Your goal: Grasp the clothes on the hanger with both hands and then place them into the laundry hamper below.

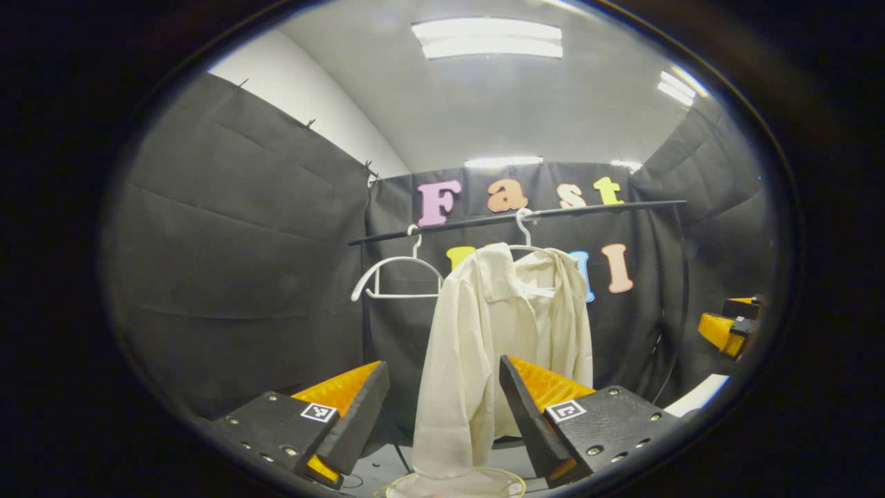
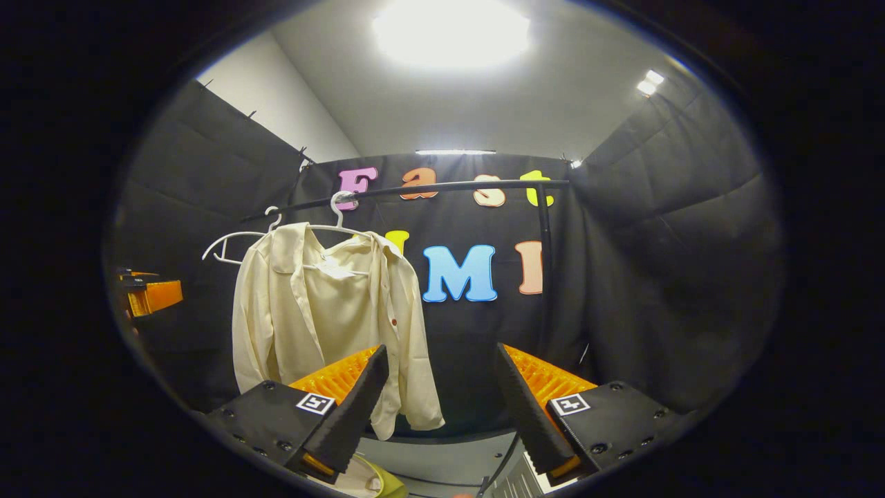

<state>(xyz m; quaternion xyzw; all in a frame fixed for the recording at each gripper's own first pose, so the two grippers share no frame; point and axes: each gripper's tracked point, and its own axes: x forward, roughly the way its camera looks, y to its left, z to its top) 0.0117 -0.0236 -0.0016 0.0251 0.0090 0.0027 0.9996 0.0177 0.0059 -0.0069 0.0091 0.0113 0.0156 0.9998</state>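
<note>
Two white hangers hang from the black rail [image 1: 518, 216] ahead of you in the left gripper view: a bare hanger [image 1: 395, 277] to the left, and just beside it the hanger [image 1: 525, 232] carrying the cream shirt [image 1: 498, 346]. Your left tool [image 1: 442, 408] has its fingers spread wide, gripping nothing, and the shirt hangs well beyond them, seen through the gap. The shirt's lower hem drops toward the pale rim of the laundry hamper [image 1: 456, 484] at the bottom edge. Far to the right, part of your right tool [image 1: 729, 325] shows near the booth wall.

In the right gripper view, your right tool [image 2: 439, 408] is also spread open and empty. The cream shirt [image 2: 325, 311] hangs on its hanger [image 2: 339, 211] up and to the left of the fingers, apart from them, with the bare hanger [image 2: 231, 242] partly hidden behind its shoulder. Both hooks sit on the rail [image 2: 429, 187]. Your left tool [image 2: 152, 294] shows at the far left. Part of the hamper [image 2: 373, 481] peeks in low, beside the left finger.
</note>
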